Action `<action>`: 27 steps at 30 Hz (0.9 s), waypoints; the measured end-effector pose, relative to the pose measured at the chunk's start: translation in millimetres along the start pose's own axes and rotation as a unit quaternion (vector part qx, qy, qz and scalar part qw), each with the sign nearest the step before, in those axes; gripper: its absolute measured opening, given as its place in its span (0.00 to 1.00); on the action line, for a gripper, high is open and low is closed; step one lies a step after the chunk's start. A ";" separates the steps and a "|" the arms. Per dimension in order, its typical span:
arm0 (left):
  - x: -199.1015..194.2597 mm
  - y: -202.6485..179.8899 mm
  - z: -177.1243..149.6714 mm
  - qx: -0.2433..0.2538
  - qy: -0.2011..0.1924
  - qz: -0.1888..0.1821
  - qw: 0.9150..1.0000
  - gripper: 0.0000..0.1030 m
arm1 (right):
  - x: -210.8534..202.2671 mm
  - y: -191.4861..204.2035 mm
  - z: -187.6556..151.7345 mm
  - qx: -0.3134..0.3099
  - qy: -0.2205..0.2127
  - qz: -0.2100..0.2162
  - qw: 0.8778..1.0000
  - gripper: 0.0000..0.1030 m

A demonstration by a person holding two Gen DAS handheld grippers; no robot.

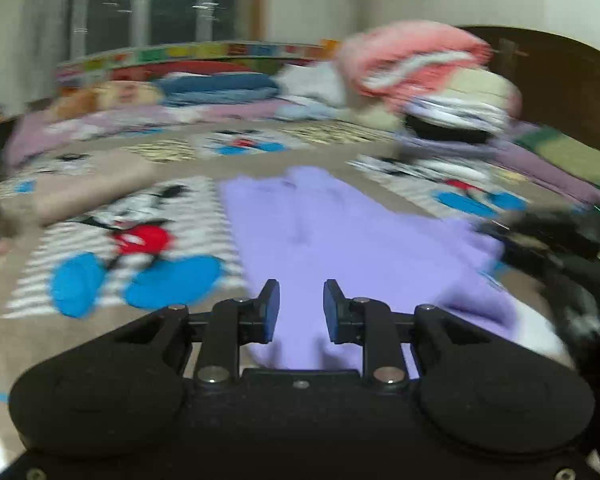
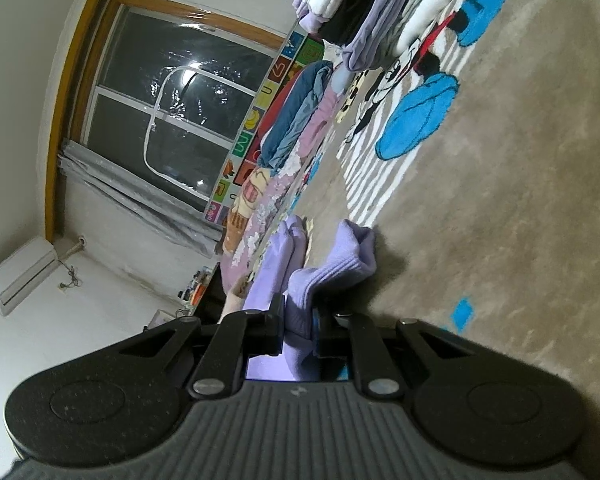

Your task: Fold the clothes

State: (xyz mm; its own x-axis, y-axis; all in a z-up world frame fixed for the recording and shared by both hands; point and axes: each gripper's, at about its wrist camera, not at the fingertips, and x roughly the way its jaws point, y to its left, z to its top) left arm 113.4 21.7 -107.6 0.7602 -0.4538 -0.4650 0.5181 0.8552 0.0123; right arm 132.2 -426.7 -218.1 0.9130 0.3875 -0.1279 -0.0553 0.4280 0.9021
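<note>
In the left wrist view, which is blurred, a cartoon mouse print [image 1: 140, 236] with red shorts and blue shoes lies at nine o'clock on the tan blanket [image 1: 172, 160] that covers the bed. At the centre, a lilac garment [image 1: 320, 232] is spread flat on that blanket, running from the middle of the picture down to six o'clock. The left gripper [image 1: 301, 308] hangs over the near end of the garment; its blue-padded fingers [image 1: 272, 308] stand a narrow gap apart, nothing sits between them, and lilac cloth shows through the gap. At twelve o'clock a folded blue item [image 1: 220, 88] rests along the far edge of the bed, under a dark window [image 1: 140, 4]. At one o'clock sits a heap of clothes [image 1: 428, 76] topped by pink fabric. At three o'clock a dark blurred shape meets the garment's right edge; what it is cannot be told.

The right wrist view is rolled onto its side. An air conditioner [image 2: 18, 276] is at nine o'clock on the wall [image 2: 16, 120]. At the centre, the right gripper [image 2: 298, 320] is pinched tight on a ribbed lilac cuff, part of the same lilac garment [image 2: 332, 264], which bunches up beyond the fingertips. The tan blanket [image 2: 500, 240] fills the side from one to four o'clock, with folded clothes stacked at twelve.
</note>
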 end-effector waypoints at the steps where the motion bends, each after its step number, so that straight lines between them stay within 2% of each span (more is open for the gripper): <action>1: -2.6 -5.0 -4.9 0.015 0.002 -0.022 1.000 0.27 | 0.2 0.5 -0.2 0.000 0.000 -0.004 1.000 0.13; 2: -7.3 -10.5 -8.2 0.034 -0.005 -0.028 0.999 0.45 | 0.8 0.9 0.0 0.000 0.002 -0.009 1.000 0.13; 3: -11.9 -16.0 -11.5 0.052 -0.012 -0.034 0.998 0.54 | 1.5 1.3 0.5 0.002 0.004 -0.014 1.000 0.13; 4: -11.7 -18.7 -14.1 0.063 -0.011 -0.034 0.997 0.57 | 2.3 1.7 1.1 0.003 0.006 -0.020 1.000 0.12; 7: -8.9 -24.2 -21.6 0.089 -0.007 -0.028 0.996 0.57 | 5.0 5.0 1.1 -0.001 0.011 -0.039 0.999 0.11; 12: -1.4 -20.3 -25.0 0.079 -0.009 -0.040 0.996 0.57 | 5.0 10.8 -0.5 -0.002 0.008 -0.074 0.997 0.11; 16: 16.3 -25.4 -41.5 0.065 0.029 -0.053 0.996 0.57 | 6.4 17.5 -1.2 -0.008 0.009 -0.098 0.995 0.11; 18: 33.9 -39.3 -60.4 0.113 0.066 -0.053 0.990 0.57 | 7.3 20.7 -1.1 -0.013 0.010 -0.107 0.994 0.12; 21: 29.5 -47.0 -59.6 0.143 0.064 -0.049 0.987 0.57 | 10.2 30.6 0.2 -0.031 0.013 -0.136 0.990 0.12; 22: 27.0 -42.7 -57.8 0.127 0.063 -0.056 0.988 0.57 | 10.8 35.4 0.9 -0.034 0.011 -0.140 0.990 0.13; 27: 23.8 -47.3 -61.3 0.143 0.057 -0.050 0.987 0.57 | 9.6 58.2 11.9 -0.046 -0.002 -0.132 0.990 0.12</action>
State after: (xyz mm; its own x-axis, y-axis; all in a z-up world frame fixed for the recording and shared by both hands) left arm 83.0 -14.2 -173.5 0.6597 -0.4868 -0.5725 0.6894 0.6952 0.2034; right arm 142.5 -407.8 -161.9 0.9027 0.2488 -0.3512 0.1480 0.5868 0.7961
